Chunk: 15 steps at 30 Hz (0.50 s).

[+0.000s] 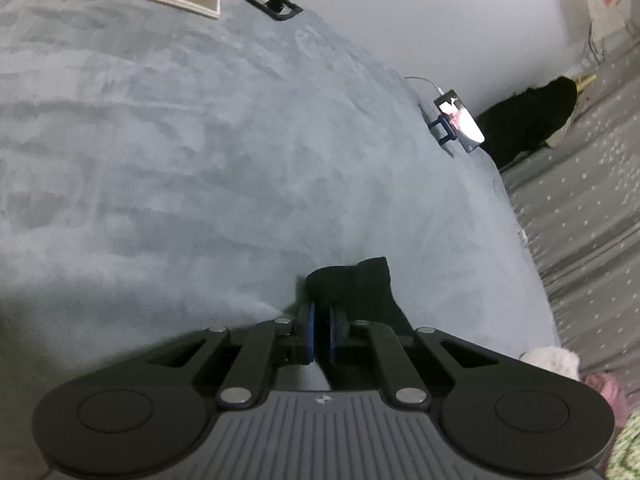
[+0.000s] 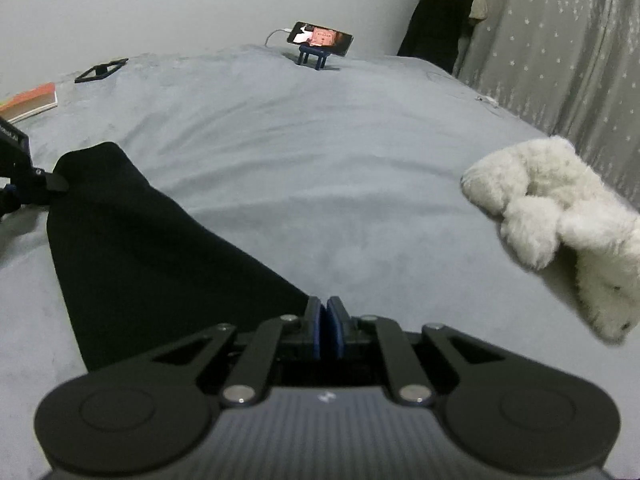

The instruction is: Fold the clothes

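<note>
Black cloth is the thing being worked: a dark garment [image 2: 132,248] lies stretched across the left half of the right wrist view on a grey-blue bed cover [image 2: 320,184], running from mid left down to the bottom centre. At its far left corner the left gripper [image 2: 48,186] pinches the fabric. In the left wrist view the same left gripper [image 1: 322,316] has its jaws drawn almost together, and a bunched end of the garment [image 1: 352,284] rises just beyond and to the right of the blue pads [image 1: 307,330], so the jaws are clamped on the cloth.

The right gripper [image 2: 327,312] sits at lower centre of its own view with its jaws pressed together. The garment's edge meets the left jaw, but whether any cloth is caught between the pads cannot be told.

A fluffy white item [image 2: 560,220] lies at mid right. A phone on a stand [image 2: 320,38] stands at top centre, and a book [image 2: 30,104] at the upper left edge.
</note>
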Tool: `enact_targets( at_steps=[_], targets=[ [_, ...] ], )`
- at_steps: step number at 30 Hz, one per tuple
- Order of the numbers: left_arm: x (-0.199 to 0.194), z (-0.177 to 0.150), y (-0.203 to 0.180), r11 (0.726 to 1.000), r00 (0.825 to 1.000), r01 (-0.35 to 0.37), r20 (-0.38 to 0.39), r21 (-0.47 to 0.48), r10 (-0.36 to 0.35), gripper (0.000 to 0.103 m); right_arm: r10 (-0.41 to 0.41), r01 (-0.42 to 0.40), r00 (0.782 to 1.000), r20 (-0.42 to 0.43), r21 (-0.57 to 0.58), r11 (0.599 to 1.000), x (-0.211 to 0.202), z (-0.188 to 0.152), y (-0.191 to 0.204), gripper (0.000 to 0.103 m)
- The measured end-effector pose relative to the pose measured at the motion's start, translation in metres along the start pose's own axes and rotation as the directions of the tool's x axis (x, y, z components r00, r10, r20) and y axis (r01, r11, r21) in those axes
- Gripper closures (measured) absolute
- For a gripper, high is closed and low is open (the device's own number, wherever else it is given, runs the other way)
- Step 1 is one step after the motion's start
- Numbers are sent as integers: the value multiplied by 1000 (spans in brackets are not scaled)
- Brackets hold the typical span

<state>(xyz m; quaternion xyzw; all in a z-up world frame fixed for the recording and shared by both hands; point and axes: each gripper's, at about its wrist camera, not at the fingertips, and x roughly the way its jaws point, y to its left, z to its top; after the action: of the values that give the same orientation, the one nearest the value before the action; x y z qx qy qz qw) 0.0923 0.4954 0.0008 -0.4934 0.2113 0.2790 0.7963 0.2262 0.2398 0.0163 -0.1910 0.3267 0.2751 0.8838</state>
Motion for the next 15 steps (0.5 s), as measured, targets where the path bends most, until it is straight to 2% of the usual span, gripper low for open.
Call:
enact_targets(
  at_steps=[2, 4, 7, 11, 15],
  targets=[
    [-2, 2, 0, 1000, 1000, 4, 4, -8, -4, 96, 36, -40, 999, 40, 91, 995, -15, 6, -13, 82],
    [-5, 3, -2, 1000, 1000, -10, 16, -3, 10, 92, 49, -62, 995, 85, 156, 986, -33, 11, -26, 78],
    [-13, 6, -5, 999, 998, -37, 60, 10, 36, 91, 59, -79, 994, 96, 229, 970, -57, 18, -46, 70],
    [-22, 11, -8, 997, 991, -70, 112, 21, 67, 91, 87, -128, 988, 126, 365, 922, -94, 15, -82, 64],
    [-26, 2, -25, 996, 996, -43, 83, 77, 36, 91, 44, -110, 986, 159, 433, 895, -138, 8, -113, 58]
  ],
)
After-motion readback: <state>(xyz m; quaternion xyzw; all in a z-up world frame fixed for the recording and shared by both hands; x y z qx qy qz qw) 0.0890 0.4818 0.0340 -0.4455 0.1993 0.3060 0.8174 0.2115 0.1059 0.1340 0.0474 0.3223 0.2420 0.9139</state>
